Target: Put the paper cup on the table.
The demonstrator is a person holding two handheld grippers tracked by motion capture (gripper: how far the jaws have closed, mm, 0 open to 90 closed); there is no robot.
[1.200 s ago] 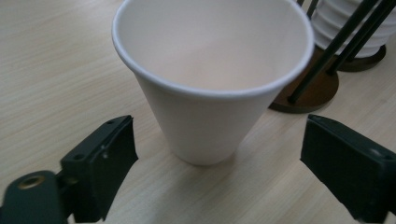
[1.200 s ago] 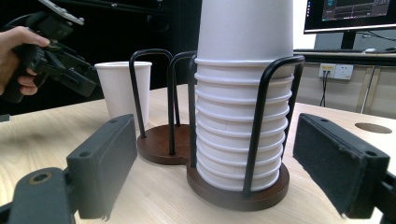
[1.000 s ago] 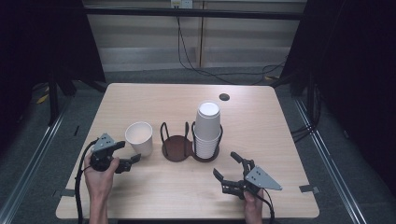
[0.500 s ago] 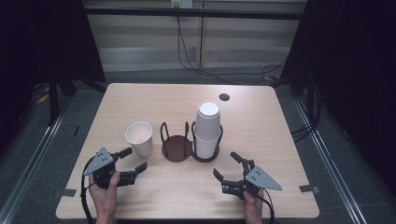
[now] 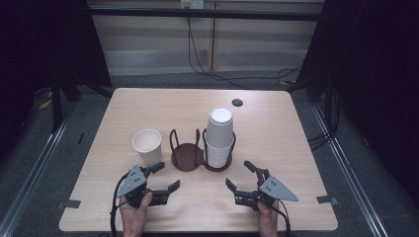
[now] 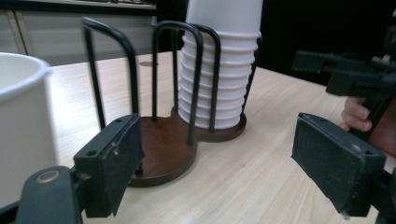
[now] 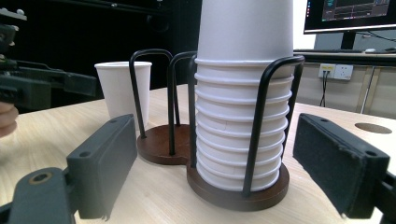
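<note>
A dark wooden two-ring cup holder (image 5: 188, 157) with black wire loops stands mid-table. Its right ring holds a tall stack of upturned white paper cups (image 5: 219, 133); its left ring (image 6: 161, 149) holds nothing. A single upright white cup (image 5: 147, 145) stands on the table just left of the holder. My left gripper (image 5: 167, 176) is open near the front edge, jaws wide, pointing at the holder (image 6: 163, 154) with the cup (image 6: 18, 130) at its left. My right gripper (image 5: 238, 174) is open too, facing the stack (image 7: 243, 93) from the front right.
A small round hole (image 5: 237, 102) sits in the table top near the far edge. Bare table (image 5: 306, 148) lies right of the holder. Cables run across the floor behind the table. A monitor (image 7: 350, 14) shows in the right gripper view.
My left gripper has drawn back from beside the single cup toward the front edge and shifted right, now facing the holder. The right gripper has stayed put.
</note>
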